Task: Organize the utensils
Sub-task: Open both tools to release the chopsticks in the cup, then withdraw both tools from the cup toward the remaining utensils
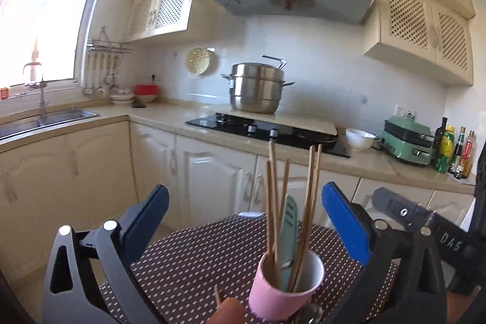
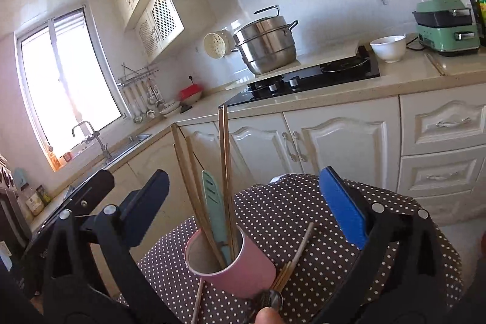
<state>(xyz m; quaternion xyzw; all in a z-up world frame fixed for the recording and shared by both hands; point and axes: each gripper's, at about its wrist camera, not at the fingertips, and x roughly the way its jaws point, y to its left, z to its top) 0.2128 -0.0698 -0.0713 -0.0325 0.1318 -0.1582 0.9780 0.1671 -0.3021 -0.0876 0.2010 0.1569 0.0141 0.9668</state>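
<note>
Left wrist view shows the left gripper (image 1: pixel 243 220) with its blue-padded fingers spread wide and nothing pressed between them; between and just beyond the fingers stands a pink cup (image 1: pixel 282 287) on a dark polka-dot tablecloth (image 1: pixel 188 257); the cup holds several wooden chopsticks (image 1: pixel 275 202) and a pale green utensil handle (image 1: pixel 290 230), all standing roughly upright and leaning on the rim; at the right edge the other gripper's dark body intrudes. From the right wrist view the right gripper (image 2: pixel 243 202) is likewise wide open and grips nothing; the same cup (image 2: pixel 234 263) appears tilted here, near the table's near edge; loose chopsticks (image 2: pixel 291 263) lie on the cloth just beside the cup, and a metal spoon (image 2: pixel 270 298) rests at its base, partly hidden. Beyond the table runs a cream kitchen counter (image 1: pixel 170 117) with a black hob (image 1: pixel 267 131); a steel steamer pot (image 1: pixel 258 88) sits behind it, a white bowl (image 1: pixel 360 138) and a green appliance (image 1: pixel 408 143) further right, a sink (image 1: pixel 45 119) under the window at left.
</note>
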